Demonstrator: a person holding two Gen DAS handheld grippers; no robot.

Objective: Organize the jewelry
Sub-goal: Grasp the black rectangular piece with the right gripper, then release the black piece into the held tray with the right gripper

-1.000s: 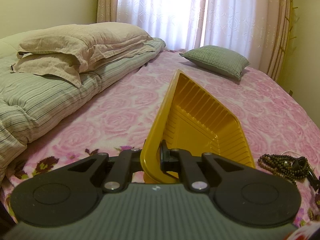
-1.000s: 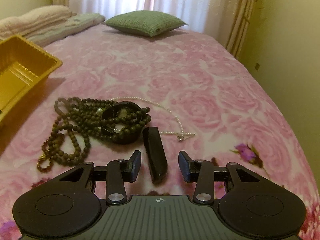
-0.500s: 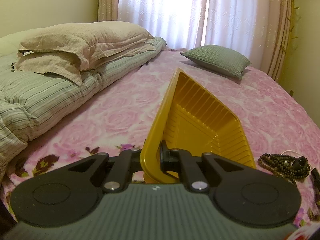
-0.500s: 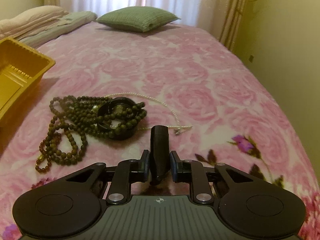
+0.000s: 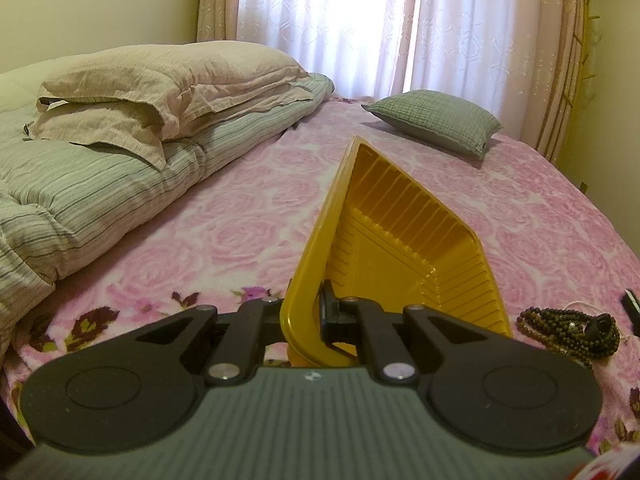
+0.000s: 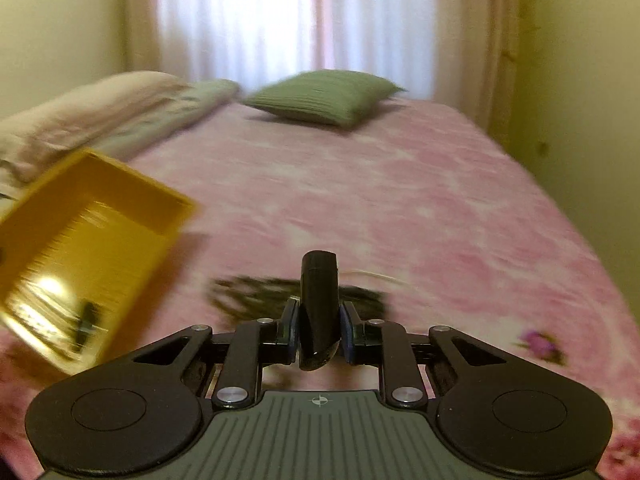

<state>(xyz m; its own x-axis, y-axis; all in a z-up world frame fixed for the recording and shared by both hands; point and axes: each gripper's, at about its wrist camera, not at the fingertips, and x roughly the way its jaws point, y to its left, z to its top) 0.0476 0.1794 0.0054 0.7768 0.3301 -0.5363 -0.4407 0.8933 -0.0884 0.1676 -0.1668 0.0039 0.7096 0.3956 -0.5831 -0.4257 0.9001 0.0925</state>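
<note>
My left gripper (image 5: 310, 320) is pointing down and forward over the bed (image 5: 248, 216), its jaws clamped together on the near rim of the yellow tray (image 5: 404, 256), which is tilting up from the bedspread through the centre of the left wrist view. At the lower right of that view the dark bead necklace (image 5: 568, 330) is lying in a heap on the bed, just beside the tray's lower right corner.

My right gripper (image 6: 319, 326) is angling downward too, and its jaws have just been closing; they are now pressing on both sides of a black oblong piece (image 6: 320, 300) that is standing up between them in the lower centre of the right wrist view. That view is blurring with motion. Behind the black piece the beads (image 6: 256, 296) are showing as a dark smear on the bed, and the tray (image 6: 92, 256) is sitting at the left of the frame. A green cushion (image 6: 320, 98) is lying at the upper centre.
</note>
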